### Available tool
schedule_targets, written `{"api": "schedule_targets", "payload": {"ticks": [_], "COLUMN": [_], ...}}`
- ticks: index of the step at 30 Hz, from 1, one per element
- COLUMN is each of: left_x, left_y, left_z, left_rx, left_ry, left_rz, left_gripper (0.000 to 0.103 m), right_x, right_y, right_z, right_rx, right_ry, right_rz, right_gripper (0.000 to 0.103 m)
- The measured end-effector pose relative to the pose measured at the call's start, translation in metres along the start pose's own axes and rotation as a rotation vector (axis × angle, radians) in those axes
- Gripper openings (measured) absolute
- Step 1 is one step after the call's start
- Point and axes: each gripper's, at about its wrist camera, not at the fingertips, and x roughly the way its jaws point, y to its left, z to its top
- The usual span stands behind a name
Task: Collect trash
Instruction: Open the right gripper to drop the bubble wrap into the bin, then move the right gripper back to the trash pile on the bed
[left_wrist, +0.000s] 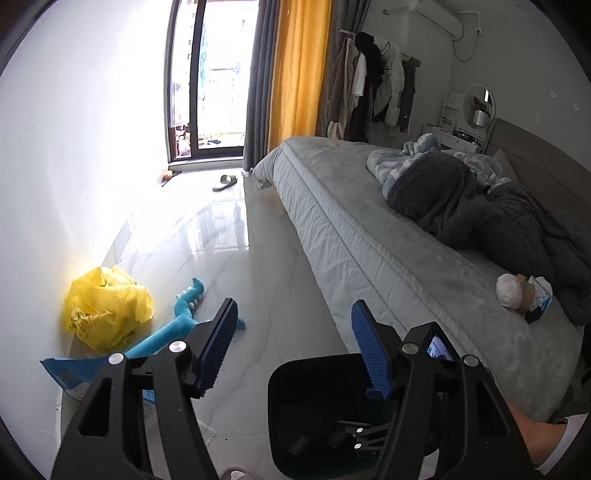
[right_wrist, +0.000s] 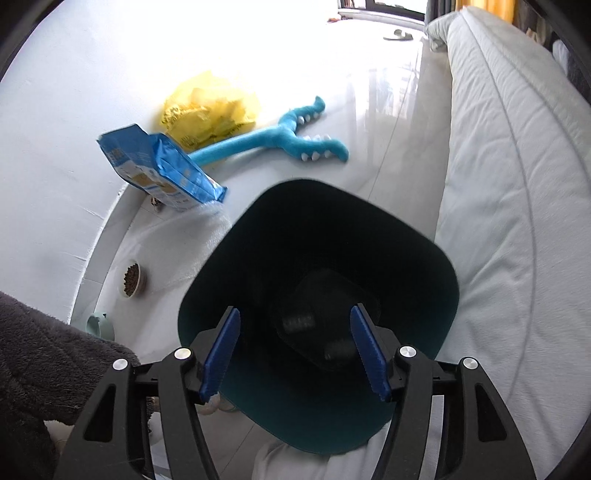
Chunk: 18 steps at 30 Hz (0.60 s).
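Right gripper (right_wrist: 295, 349) is positioned above the dark bin (right_wrist: 417, 251), fingers apart, holding nothing. Left gripper (left_wrist: 293, 349) fingers likewise apart and empty, beside the bed (left_wrist: 369, 236).

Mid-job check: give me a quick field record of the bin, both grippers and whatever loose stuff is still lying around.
bin: dark teal plastic trash bin, on the floor beside the bed, dark items at its bottom
right gripper: open, empty, over the bin mouth
left gripper: open, empty
on bed: crumpled white wad with small packaging by the grey blanket
on floor by wall: crumpled yellow plastic bag, blue printed pouch, blue plush toy
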Motion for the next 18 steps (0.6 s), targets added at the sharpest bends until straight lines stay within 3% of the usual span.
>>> {"api": "schedule_targets", "payload": {"ticks": [8,18], "left_x": [-0.003,0.004], "left_y": [-0.042,-0.097], "left_z": [0.012,0.024], "left_rx": [0.046,0.068], "left_ry": [-0.061,-0.087], "left_rz": [-0.05,-0.118], "left_gripper": [0.068,0.07], "right_x": [-0.057,-0.144], "right_y": [-0.013,-0.062], "right_z": [-0.011,-0.038], "right_rx": [-0.034,-0.004], "right_ry": [-0.141,-0.354], "right_rz": [-0.005,-0.053], "right_gripper": [0.064,0.065]}}
